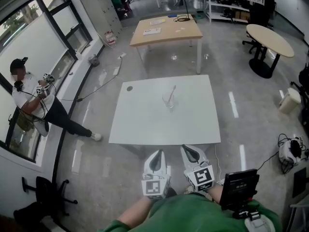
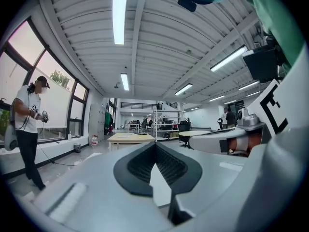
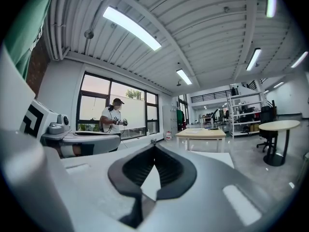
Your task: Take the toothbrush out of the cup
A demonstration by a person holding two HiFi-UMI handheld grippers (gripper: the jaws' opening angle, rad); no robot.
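Left gripper [image 1: 157, 154] and right gripper [image 1: 189, 150] are side by side, almost touching, held close to the body in the green sleeve [image 1: 159, 219]. Both sit just short of the near edge of the white surface [image 1: 140, 124].

Left gripper view: fingers [image 2: 137, 167] closed, tips meeting. Nothing is held, only a small wedge gap below the tips. The right gripper shows just to the right of them.

Right gripper view: same, fingers [image 3: 133, 170] closed tip to tip and empty, with the left gripper just to their left.

Clear cup [image 1: 169, 102] stands upright on the surface, straight ahead of both sets of fingers and well apart from them, roughly in line with the gap between the two grippers. Toothbrush [image 1: 172, 92] is in the cup, leaning, its top end tilted away from the fingers and a little right. It is too small to tell the head from the handle.

Small dark round spot [image 1: 129, 88] lies on the surface, ahead and left of the fingers. The wooden table [image 1: 166, 30] is far ahead beyond the cup, and the round table [image 1: 270, 40] is far ahead to the right.

A person [image 1: 34, 98] stands by the window [image 1: 53, 33], far left of the fingers, with a device in the hands. Dark screen unit [image 1: 240, 187] is just right of the right gripper, near the body.
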